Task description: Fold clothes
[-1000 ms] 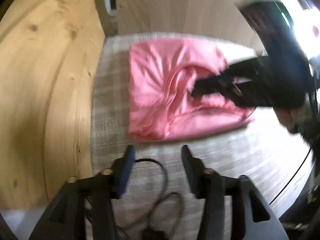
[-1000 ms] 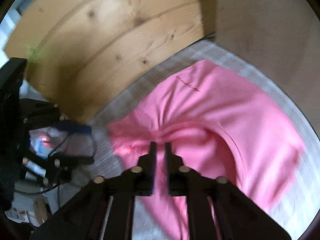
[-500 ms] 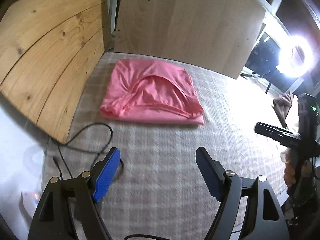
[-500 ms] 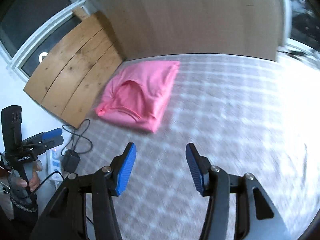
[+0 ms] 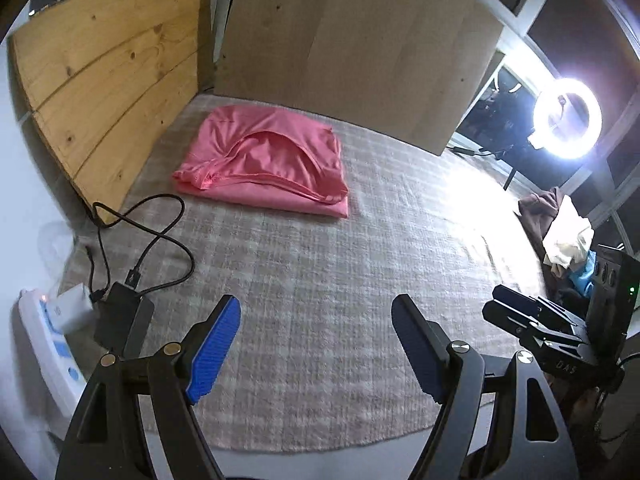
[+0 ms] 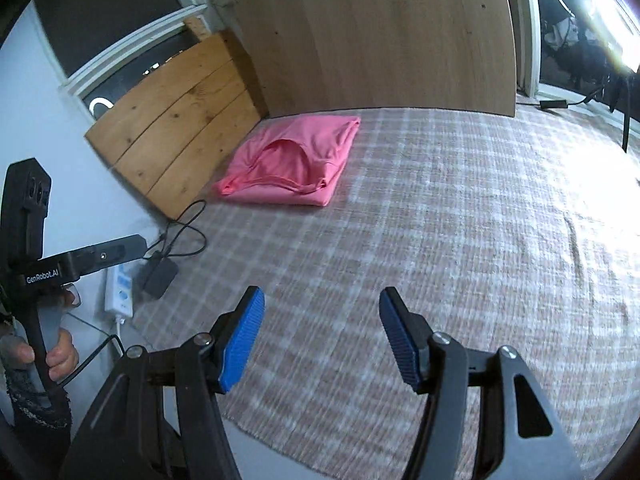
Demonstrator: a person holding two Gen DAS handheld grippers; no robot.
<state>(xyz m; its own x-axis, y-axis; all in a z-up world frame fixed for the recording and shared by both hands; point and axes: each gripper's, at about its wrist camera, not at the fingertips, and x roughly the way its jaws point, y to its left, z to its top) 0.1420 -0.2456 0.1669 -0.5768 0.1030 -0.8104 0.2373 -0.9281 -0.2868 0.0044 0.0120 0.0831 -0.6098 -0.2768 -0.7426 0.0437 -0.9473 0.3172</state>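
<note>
A pink garment (image 5: 268, 164) lies folded into a rough rectangle at the far left of the checked rug (image 5: 320, 280), close to the wooden boards; the right wrist view shows the pink garment (image 6: 292, 162) too. My left gripper (image 5: 316, 344) hangs open over the rug's near edge, far back from the garment, with nothing between its blue pads. My right gripper (image 6: 320, 336) is also open and empty, well short of the garment. The left wrist view catches the right gripper (image 5: 532, 324) at its right edge, too side-on to read.
Leaning wooden boards (image 5: 100, 92) and a large brown panel (image 5: 352, 48) wall in the rug's far side. A power strip (image 5: 48, 336), black adapter (image 5: 122, 320) and looped cable (image 5: 160, 232) lie at the left. A ring light (image 5: 566, 118) glares at right, above a pile of clothes (image 5: 560, 232).
A second ago my right gripper was shut low on the pink garment. Both grippers have since pulled back and up; both now stand wide open, and the garment lies folded and untouched.
</note>
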